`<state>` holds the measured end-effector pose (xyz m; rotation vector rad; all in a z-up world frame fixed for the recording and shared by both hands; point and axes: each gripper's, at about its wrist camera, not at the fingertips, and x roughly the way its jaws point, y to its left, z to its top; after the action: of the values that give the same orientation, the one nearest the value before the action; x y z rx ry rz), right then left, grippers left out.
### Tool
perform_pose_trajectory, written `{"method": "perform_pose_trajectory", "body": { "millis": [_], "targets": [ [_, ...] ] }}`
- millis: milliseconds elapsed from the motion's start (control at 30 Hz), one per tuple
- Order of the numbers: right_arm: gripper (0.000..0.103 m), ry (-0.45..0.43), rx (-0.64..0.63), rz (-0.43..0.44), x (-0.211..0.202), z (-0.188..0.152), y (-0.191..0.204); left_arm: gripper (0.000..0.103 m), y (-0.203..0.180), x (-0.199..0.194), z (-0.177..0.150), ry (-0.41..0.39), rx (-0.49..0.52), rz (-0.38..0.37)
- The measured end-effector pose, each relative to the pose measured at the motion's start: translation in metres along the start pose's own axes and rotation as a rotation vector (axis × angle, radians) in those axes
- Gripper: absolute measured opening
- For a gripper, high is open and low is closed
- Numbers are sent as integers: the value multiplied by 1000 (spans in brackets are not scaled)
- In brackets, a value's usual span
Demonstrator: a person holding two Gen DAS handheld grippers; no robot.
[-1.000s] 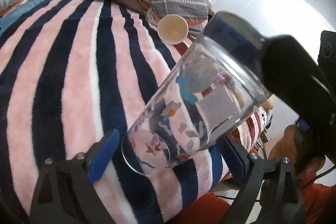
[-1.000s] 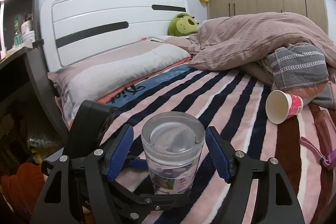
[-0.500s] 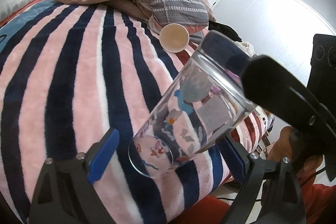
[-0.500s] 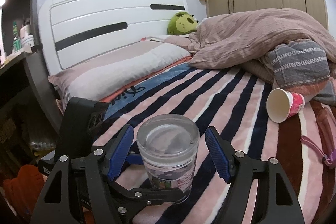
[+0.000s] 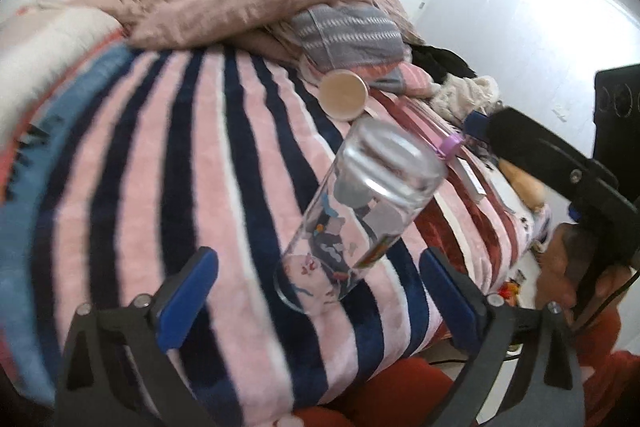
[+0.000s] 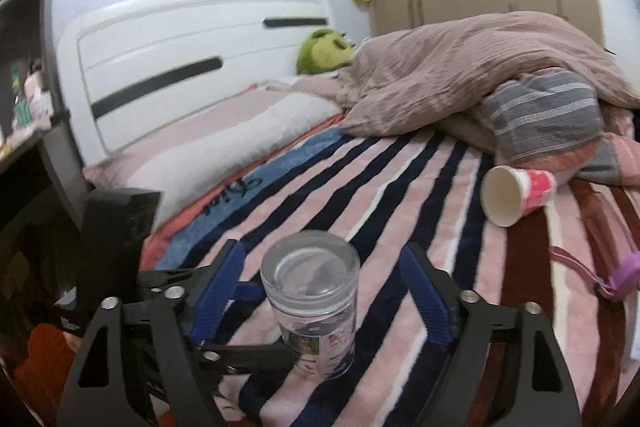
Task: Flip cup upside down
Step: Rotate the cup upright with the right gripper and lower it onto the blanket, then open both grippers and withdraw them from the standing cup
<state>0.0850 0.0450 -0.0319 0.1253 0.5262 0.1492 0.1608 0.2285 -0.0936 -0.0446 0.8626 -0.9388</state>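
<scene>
A clear glass cup (image 5: pixel 356 223) with cartoon prints stands upside down on the striped blanket (image 5: pixel 168 187), its thick base on top. It also shows in the right wrist view (image 6: pixel 314 303). My left gripper (image 5: pixel 316 295) is open, its blue pads (image 5: pixel 188 299) apart on either side of the cup and not touching it. My right gripper (image 6: pixel 320 299) is open too, the cup between its blue pads (image 6: pixel 218 291) with gaps on both sides. The left gripper's frame shows behind the cup in the right view.
A paper cup (image 6: pixel 516 195) lies on its side at the far right by a grey striped pillow (image 6: pixel 548 115). A pink duvet (image 6: pixel 460 67) is heaped behind. A purple strap (image 6: pixel 600 275) lies on the right. The bed edge is close below.
Both grippers have drawn back from the cup, which now looks smaller and farther off. The cup stays upside down on the blanket.
</scene>
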Motion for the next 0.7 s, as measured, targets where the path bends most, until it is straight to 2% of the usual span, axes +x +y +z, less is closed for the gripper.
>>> {"method": "perform_pose_trajectory", "body": {
  "millis": [167,300,433,700],
  "targets": [
    [102,-18,37,-18,-47,3,3,102,-17,-52,3,-59,12,115],
    [103,-22,26,-54,-75,-4,12,102,-30,-85,4,-99,0,190],
    [103,-18,49,-48,-95,-15,16,102,-41,-110,1,-130,-5,232],
    [103,0,92,-58,-111,-26,18,102,-50,-121,-5,-127,-11,272]
  ]
}}
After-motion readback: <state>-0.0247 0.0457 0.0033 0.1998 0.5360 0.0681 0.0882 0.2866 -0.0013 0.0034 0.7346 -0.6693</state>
